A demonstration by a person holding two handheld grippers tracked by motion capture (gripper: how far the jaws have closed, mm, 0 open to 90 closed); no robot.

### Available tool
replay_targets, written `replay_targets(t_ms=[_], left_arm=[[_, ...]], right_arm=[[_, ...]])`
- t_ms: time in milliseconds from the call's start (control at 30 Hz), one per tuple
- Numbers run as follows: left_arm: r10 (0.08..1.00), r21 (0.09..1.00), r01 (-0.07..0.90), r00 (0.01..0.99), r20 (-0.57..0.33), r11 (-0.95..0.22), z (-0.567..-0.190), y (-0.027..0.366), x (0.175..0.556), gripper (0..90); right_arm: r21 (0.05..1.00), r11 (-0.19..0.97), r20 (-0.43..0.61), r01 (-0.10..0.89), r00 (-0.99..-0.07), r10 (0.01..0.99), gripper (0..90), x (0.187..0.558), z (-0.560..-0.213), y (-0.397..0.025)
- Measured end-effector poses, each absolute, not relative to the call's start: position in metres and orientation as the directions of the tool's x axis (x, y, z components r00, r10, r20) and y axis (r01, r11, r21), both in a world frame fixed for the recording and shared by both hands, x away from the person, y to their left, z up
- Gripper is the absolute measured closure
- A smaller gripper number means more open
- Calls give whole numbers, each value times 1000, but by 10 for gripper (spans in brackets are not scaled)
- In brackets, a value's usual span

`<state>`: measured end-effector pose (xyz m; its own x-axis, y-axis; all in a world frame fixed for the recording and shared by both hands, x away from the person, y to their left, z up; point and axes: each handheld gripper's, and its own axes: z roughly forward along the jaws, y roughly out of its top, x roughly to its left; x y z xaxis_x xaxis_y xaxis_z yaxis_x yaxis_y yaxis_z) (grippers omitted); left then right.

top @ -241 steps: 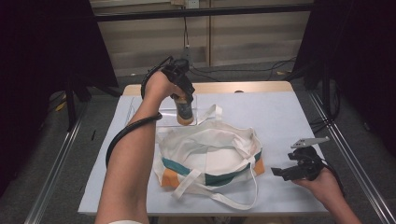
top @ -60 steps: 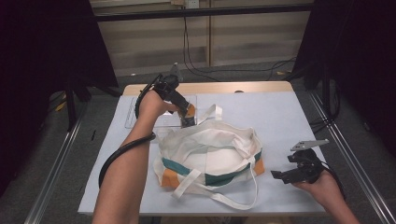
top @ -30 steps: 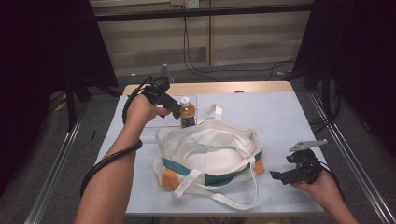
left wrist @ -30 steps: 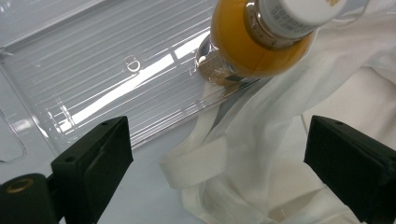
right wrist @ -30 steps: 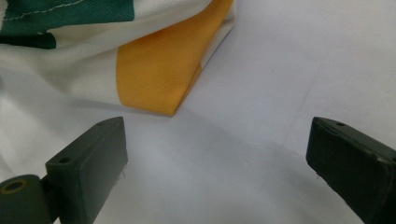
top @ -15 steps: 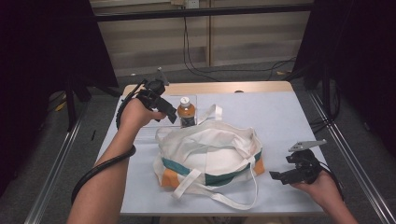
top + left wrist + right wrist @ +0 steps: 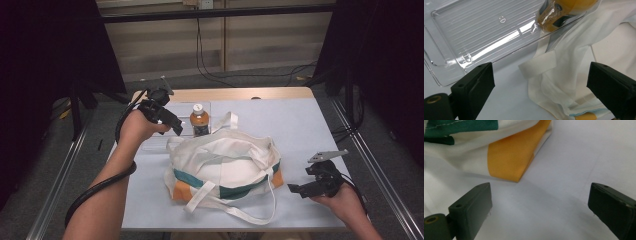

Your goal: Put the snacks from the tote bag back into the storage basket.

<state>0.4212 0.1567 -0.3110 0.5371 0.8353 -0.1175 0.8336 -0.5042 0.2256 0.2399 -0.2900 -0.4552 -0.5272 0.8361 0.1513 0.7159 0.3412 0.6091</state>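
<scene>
Bottle [image 7: 199,120] stands upright in clear tray [image 7: 155,142], just ahead of my left tongs [image 7: 172,129], jaws wide, holding nothing. Tote bag [image 7: 225,167] lies between both tongs. Right tongs [image 7: 296,190] rest gaping and empty beside its orange corner [image 7: 507,162], probably ready to steady it.

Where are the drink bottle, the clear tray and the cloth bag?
drink bottle [image 7: 199,121], high view, on its label.
clear tray [image 7: 474,32], left gripper view, on its ribbed floor.
cloth bag [image 7: 225,165], high view, on its white middle panel.
</scene>
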Motion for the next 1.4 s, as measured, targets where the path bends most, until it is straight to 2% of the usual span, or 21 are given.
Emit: replay_targets(t_ms=[567,1400], left_arm=[[842,248,839,523,-128,-484,-314,181,405,75],[847,262,844,513,-140,-467,-341,202,384,75]], right_arm=[[611,347,142,711,-530,836,51,242,-455,-289],[605,340,153,720,-525,837,50,243,-456,-289]])
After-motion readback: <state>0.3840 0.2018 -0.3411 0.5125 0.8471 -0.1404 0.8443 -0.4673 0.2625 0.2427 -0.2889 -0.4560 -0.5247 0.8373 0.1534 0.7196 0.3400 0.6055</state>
